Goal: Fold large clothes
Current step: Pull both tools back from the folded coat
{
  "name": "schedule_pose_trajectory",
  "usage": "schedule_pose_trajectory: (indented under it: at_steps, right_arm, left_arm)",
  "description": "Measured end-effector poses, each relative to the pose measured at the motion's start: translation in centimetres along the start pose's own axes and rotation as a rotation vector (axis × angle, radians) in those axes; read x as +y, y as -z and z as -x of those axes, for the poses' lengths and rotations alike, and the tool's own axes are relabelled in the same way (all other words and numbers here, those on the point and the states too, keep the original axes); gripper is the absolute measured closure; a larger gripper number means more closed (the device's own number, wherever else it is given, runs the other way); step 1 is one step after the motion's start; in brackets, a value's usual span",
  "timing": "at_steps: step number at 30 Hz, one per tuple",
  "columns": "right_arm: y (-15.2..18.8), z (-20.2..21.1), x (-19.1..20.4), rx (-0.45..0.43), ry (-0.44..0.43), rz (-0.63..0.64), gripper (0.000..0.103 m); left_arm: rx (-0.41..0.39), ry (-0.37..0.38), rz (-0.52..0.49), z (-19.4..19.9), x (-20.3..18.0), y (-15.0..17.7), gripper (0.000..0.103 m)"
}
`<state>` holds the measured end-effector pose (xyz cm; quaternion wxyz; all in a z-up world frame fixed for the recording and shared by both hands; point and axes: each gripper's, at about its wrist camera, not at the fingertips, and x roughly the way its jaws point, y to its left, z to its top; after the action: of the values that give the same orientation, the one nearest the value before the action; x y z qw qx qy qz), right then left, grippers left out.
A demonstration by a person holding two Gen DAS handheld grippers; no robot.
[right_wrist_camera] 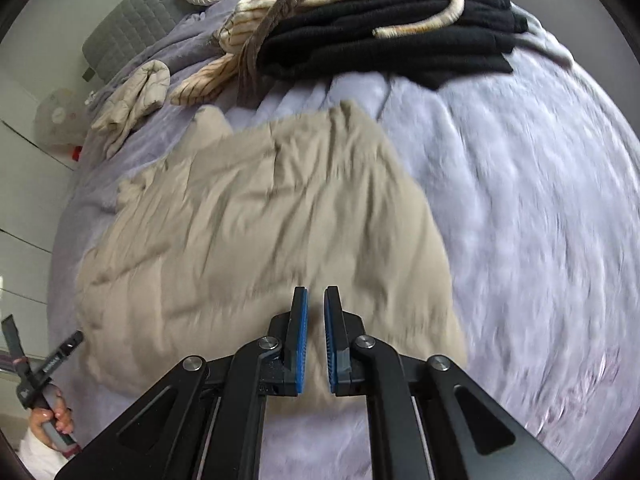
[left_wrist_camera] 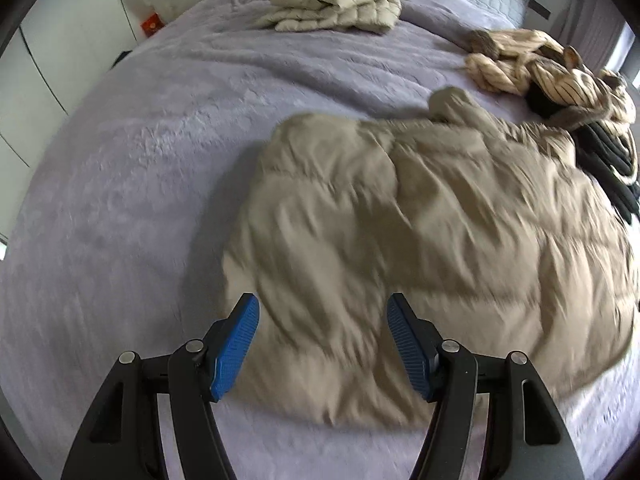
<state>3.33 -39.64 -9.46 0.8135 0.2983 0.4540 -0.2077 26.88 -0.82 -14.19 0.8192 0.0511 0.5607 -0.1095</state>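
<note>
Beneath both claws the beige puffer jacket [left_wrist_camera: 420, 240] is spread on the bed [left_wrist_camera: 140, 160], its long axis running away from them. Left claw [left_wrist_camera: 322, 344] is held wide and empty; right claw [right_wrist_camera: 316, 340] is nearly closed, gripping nothing.

Matt, puffy quilted cloth jacket [left_wrist_camera: 420, 220] on fuzzy plush bedspread [left_wrist_camera: 140, 160]
</note>
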Motion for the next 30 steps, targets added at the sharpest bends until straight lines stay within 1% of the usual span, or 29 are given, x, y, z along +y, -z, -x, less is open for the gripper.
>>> schedule_pose_trajectory:
  at_steps: [4, 6, 7, 8, 9, 11, 12, 13, 15, 18, 21, 22, 23, 26, 30]
  right_arm:
    - [2.6, 0.6, -0.2, 0.026, -0.024, -0.036, 0.093]
    - [3.9, 0.6, -0.2, 0.038, -0.033, -0.045, 0.081]
    - [4.4, 0.6, -0.2, 0.041, -0.036, -0.049, 0.064]
    - [5.1, 0.6, -0.2, 0.041, -0.04, -0.054, 0.051]
    - [5.3, 0.6, -0.3, 0.04, -0.043, -0.055, 0.049]
    - [6.5, 0.3, -0.2, 0.051, -0.044, -0.059, 0.049]
    - [6.8, 0.2, -0.2, 0.056, -0.047, -0.064, 0.049]
    - [7.3, 0.0, -0.2, 0.064, -0.05, -0.072, 0.049]
    - [8.1, -0.1, -0.1, 0.072, -0.05, -0.079, 0.049]
    - [8.7, -0.1, 0.2, 0.082, -0.05, -0.08, 0.049]
    - [9.1, -0.1, 0.3, 0.085, -0.054, -0.087, 0.042]
    - [9.3, -0.1, 0.3, 0.084, -0.057, -0.092, 0.039]
    - [9.3, -0.1, 0.3, 0.084, -0.062, -0.098, 0.035]
    - [9.5, 0.0, 0.3, 0.082, -0.072, -0.114, 0.026]
    - [9.6, 0.0, 0.3, 0.074, -0.087, -0.128, 0.022]
  left_arm:
    - [0.018, 0.02, -0.004, 0.7, -0.6, 2.2, 0.035]
    - [0.029, 0.029, -0.011, 0.8, -0.6, 2.9, 0.035]
    - [0.038, 0.029, -0.014, 0.8, -0.8, 3.5, 0.035]
    - [0.045, 0.032, -0.014, 0.8, -0.8, 3.9, 0.035]
    - [0.05, 0.037, -0.012, 0.7, -0.7, 4.3, 0.035]
    - [0.075, 0.045, -0.008, 0.5, -0.6, 5.1, 0.033]
    - [0.082, 0.043, -0.005, 0.3, -0.5, 5.4, 0.022]
    - [0.079, 0.036, -0.001, 0.3, -0.4, 5.7, 0.016]
    - [0.07, 0.032, -0.002, 0.4, -0.4, 6.3, 0.016]
    - [0.085, 0.039, -0.001, 0.3, -0.3, 6.9, 0.016]
    - [0.094, 0.041, -0.007, 0.1, -0.2, 7.3, 0.016]
    - [0.097, 0.042, -0.008, 0.1, -0.2, 7.3, 0.005]
    - [0.1, 0.04, -0.008, 0.1, -0.2, 7.4, 0.0]
    - [0.093, 0.039, -0.017, 0.3, -0.4, 7.3, 0.0]
    - [0.093, 0.041, -0.025, 0.4, -0.6, 7.3, 0.0]
